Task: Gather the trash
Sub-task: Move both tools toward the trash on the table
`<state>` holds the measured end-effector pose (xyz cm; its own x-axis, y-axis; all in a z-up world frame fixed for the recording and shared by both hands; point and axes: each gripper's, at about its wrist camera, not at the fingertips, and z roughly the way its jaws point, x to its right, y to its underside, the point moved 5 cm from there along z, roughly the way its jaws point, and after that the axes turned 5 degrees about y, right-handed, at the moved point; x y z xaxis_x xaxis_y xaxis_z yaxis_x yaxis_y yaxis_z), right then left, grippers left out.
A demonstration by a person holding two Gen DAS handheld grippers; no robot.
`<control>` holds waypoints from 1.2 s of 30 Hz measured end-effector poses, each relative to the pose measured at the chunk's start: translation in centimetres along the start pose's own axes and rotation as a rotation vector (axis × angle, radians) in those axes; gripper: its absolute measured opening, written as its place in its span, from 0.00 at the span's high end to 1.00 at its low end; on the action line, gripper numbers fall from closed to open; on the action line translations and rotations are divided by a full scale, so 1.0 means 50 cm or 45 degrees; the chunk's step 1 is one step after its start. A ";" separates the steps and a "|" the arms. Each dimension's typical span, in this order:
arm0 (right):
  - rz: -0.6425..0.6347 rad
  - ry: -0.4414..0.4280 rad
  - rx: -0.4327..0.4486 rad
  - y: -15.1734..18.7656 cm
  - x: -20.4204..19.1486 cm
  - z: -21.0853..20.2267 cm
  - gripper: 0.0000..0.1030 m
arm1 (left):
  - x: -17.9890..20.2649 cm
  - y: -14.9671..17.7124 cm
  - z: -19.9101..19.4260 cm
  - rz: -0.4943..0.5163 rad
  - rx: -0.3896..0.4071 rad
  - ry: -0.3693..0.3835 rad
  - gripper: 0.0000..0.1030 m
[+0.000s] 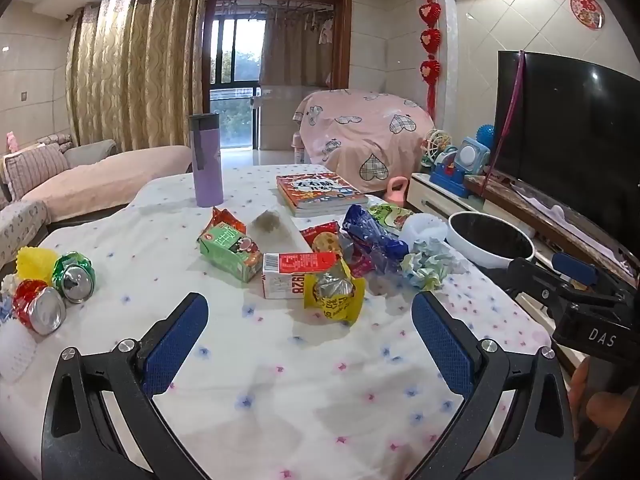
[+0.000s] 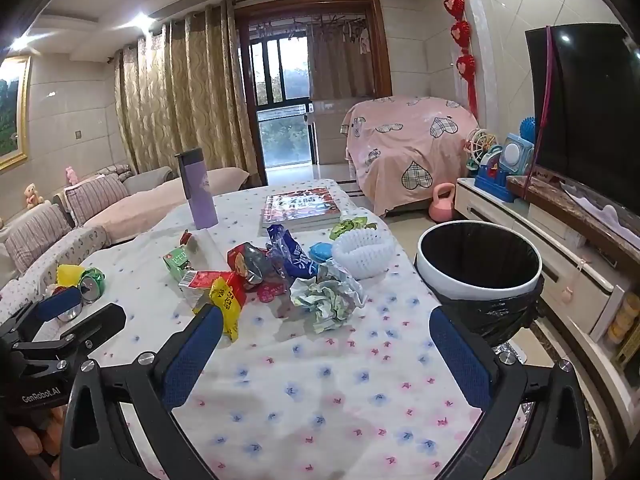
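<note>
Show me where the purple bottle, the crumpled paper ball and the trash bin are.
purple bottle (image 1: 208, 160): left wrist view, middle of body.
crumpled paper ball (image 2: 328, 298): right wrist view, centre.
trash bin (image 2: 476, 286): right wrist view, white front wall.

My right claw (image 2: 324, 354) hangs wide open above the flowered desk (image 2: 320, 400), holding nothing. Ahead lies crumpled paper (image 2: 326, 298) amid snack wrappers (image 2: 290, 258); the black-lined trash bin (image 2: 478, 268) stands off the desk's right edge.
</note>
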<state>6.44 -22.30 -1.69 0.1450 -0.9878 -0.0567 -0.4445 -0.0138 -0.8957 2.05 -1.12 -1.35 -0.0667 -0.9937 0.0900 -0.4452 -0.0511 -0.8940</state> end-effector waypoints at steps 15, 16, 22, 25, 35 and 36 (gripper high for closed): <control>0.001 -0.008 -0.005 0.004 0.000 -0.001 0.00 | 0.008 0.005 0.008 0.004 -0.011 0.007 0.00; 0.002 -0.009 -0.006 0.005 0.000 -0.001 0.00 | 0.002 0.005 0.010 0.000 -0.014 0.009 0.00; 0.006 -0.012 -0.012 0.013 0.004 0.014 0.00 | -0.001 0.010 0.019 -0.006 -0.031 0.011 0.00; 0.011 -0.015 -0.023 0.013 0.005 0.019 0.00 | -0.003 0.013 0.029 -0.014 -0.050 0.016 0.00; 0.028 -0.041 -0.109 0.019 0.019 0.071 0.00 | -0.011 0.023 0.099 -0.066 -0.177 0.055 0.00; 0.031 -0.045 -0.113 0.019 0.021 0.077 0.00 | -0.010 0.023 0.107 -0.068 -0.185 0.060 0.00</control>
<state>9.56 -22.75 -4.29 0.1635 -0.9820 -0.0951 -0.5245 -0.0049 -0.8514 6.34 -1.24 -4.79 -0.0795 -0.9840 0.1593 -0.5736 -0.0856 -0.8147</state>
